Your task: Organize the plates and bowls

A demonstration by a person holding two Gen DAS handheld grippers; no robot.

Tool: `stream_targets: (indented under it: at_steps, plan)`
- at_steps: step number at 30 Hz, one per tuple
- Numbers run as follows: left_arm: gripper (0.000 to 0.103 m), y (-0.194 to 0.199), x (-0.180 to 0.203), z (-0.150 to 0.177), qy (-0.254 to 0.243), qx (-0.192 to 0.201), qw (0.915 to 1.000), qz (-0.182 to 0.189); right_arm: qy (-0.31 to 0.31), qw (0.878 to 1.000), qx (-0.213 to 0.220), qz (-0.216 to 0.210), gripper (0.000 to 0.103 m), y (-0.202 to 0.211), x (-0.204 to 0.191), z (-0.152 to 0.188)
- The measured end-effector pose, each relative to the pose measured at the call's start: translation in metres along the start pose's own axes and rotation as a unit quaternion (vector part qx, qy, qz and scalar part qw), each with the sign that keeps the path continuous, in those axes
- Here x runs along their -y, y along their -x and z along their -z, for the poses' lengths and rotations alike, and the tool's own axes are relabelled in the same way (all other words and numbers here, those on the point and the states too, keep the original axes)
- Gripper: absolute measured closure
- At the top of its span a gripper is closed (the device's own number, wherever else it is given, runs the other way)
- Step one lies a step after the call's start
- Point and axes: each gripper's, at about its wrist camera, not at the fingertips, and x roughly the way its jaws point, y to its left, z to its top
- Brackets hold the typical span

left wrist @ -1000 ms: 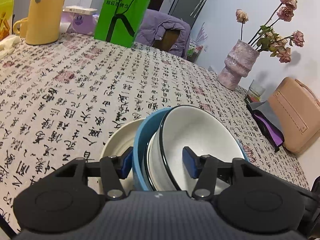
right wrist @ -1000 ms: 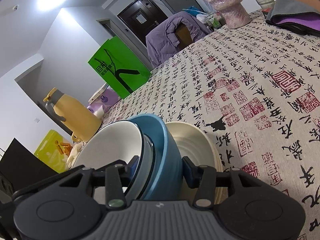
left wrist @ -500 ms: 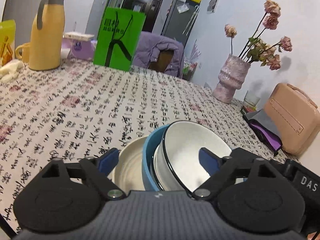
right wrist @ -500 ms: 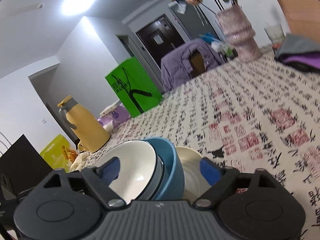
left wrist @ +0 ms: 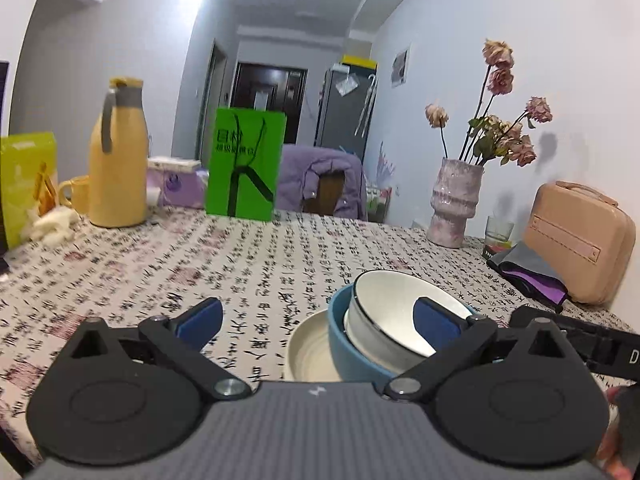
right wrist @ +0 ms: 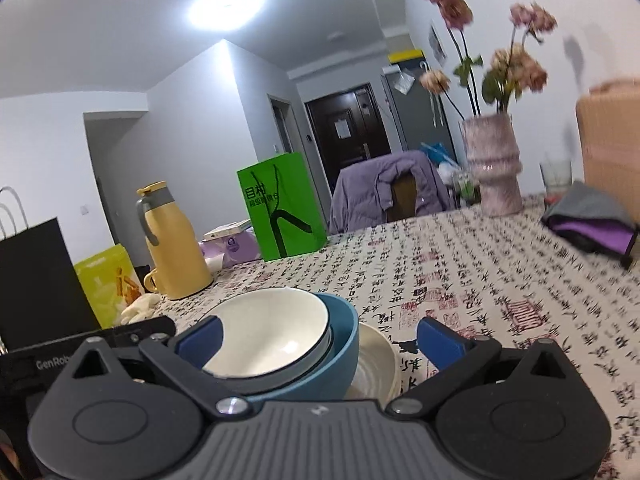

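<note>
Change: left claw [left wrist: 318, 316] and right claw [right wrist: 320, 336] opening wider, released, gripping nothing.
Count: two bowls [left wrist: 394, 330], one plate [left wrist: 308, 354].

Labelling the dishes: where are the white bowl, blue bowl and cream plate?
white bowl [left wrist: 394, 320], left wrist view, inner wall.
blue bowl [left wrist: 352, 356], left wrist view, outer side.
cream plate [left wrist: 308, 354], left wrist view, inside surface.

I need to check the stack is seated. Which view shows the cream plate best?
The left wrist view: the cream plate shows its ribbed inside beside the blue bowl. In the right wrist view only a sliver of the plate peeks out behind that bowl.
</note>
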Motion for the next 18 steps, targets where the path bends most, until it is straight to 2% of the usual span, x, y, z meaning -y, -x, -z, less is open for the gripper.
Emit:
stream_targets:
  at_steps: [5,18]
  plan:
    - [0.000,0.026,-0.005,0.010,-0.021,0.012,0.9997,-0.009,0.026,1.000,0.002,0.013,0.000,0.022,-0.009,0.009]
    - [0.000,0.077,-0.007,0.044,-0.063,0.007,0.9979,-0.011,0.087,0.996,-0.011,0.020,0.000,0.070,-0.033,0.050]
